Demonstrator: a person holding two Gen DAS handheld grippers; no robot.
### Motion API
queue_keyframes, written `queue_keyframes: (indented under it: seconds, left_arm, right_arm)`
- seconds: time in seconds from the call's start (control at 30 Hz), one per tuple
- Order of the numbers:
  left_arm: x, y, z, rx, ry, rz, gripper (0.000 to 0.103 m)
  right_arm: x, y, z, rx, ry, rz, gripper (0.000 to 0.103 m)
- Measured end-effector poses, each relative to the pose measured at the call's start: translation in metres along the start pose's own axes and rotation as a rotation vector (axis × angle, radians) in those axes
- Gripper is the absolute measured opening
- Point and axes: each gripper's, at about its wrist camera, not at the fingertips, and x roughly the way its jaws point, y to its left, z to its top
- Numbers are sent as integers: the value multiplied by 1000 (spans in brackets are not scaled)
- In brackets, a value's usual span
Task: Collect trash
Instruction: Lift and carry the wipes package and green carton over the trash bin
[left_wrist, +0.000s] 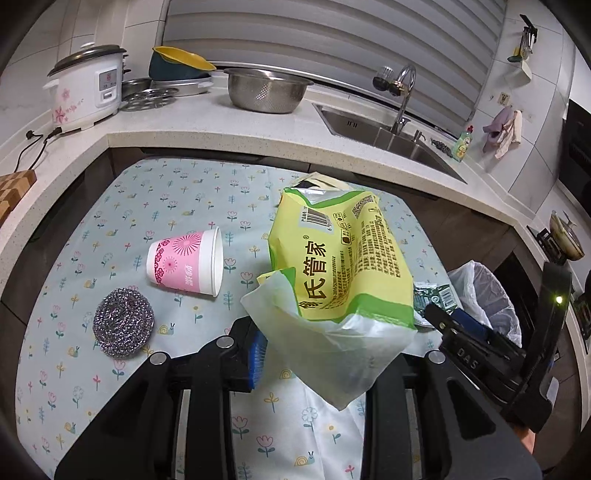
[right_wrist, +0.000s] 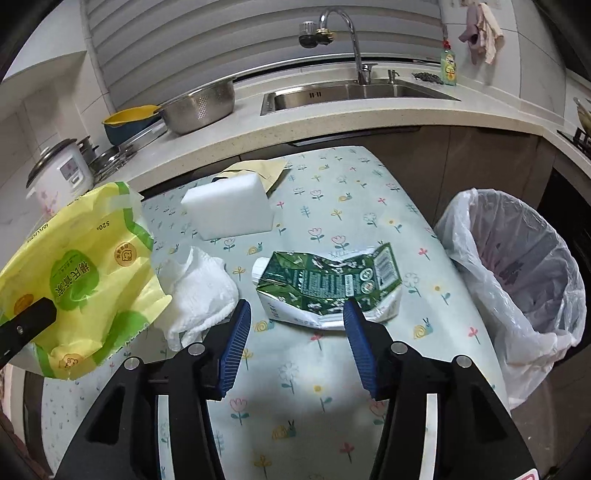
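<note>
yellow bag (left_wrist: 343, 258) seemingly between left gripper (left_wrist: 332, 354) fingers

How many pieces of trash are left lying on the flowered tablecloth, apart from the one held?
4, maybe more hidden behind the held yellow bag: pink paper cup on its side at left, crumpled white tissue, crushed green carton before the right gripper, beige wrapper behind the white sponge.

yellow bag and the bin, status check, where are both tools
Left tool shut on yellow bag, held above table. Right tool open, lined up on flattened green carton. Trash bin off the table's right edge, path clear.
</note>
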Motion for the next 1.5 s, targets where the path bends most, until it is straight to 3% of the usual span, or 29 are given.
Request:
queue_keyframes:
  seconds: [0.23,0.4,0.53,0.87,1.5]
  left_arm:
    - [21,9,0,-14,33,16,28]
    - [32,10,1,-12,45,16,28]
    - [34,6,3,-10,46,8,28]
    - [14,-14,12,17,0,-23,28]
    - [-9,-114,40,135,-80,-162,28]
  right_arm:
    - [42,8,6,-26,47,-33,52]
    - [49,12,4,-75,23,-63,40]
    - [38,25,2,-170,-16,-95,23]
    - [-1,-10,9,-22,-46,9,23]
    - [-82,-105,39,114,-209,-48,23]
